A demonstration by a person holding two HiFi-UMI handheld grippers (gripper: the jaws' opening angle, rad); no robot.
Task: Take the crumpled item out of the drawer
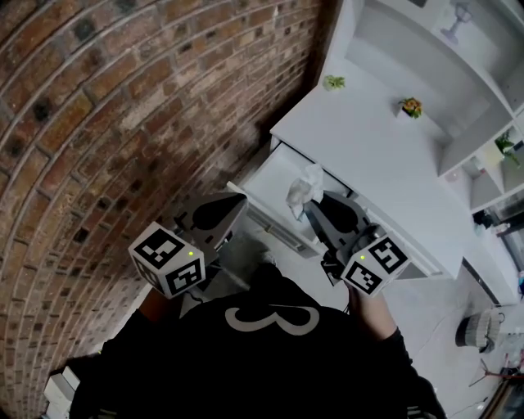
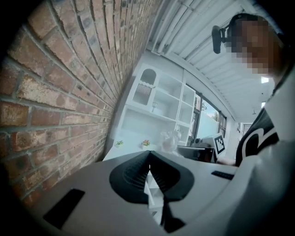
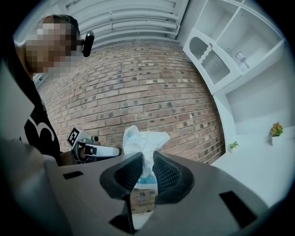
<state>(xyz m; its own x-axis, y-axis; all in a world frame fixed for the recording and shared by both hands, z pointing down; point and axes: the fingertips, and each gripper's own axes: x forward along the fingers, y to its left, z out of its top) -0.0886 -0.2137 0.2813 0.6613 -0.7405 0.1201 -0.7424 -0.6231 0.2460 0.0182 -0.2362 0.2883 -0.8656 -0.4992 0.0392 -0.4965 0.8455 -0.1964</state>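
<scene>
The crumpled item [image 1: 304, 186], a white wad of paper or plastic with some blue print, hangs over the open white drawer [image 1: 264, 190] of the white desk. My right gripper [image 1: 314, 208] is shut on its lower part. In the right gripper view the wad [image 3: 144, 140] rises from between the dark ribbed pads [image 3: 165, 175] of the right gripper [image 3: 147, 159]. To the left of the drawer, near the brick wall, my left gripper [image 1: 240, 202] is shut and holds nothing. In its own view the left gripper [image 2: 149, 156] shows its jaws pressed together, with the wad [image 2: 169, 138] far off.
A brick wall [image 1: 123, 106] runs along the left. On the white desk top [image 1: 368, 139] stand two small potted plants [image 1: 333, 82] [image 1: 411, 106]. A white shelf unit [image 1: 458, 74] with a glass [image 1: 457, 20] rises behind the desk. The person's dark shirt [image 1: 262, 352] fills the bottom.
</scene>
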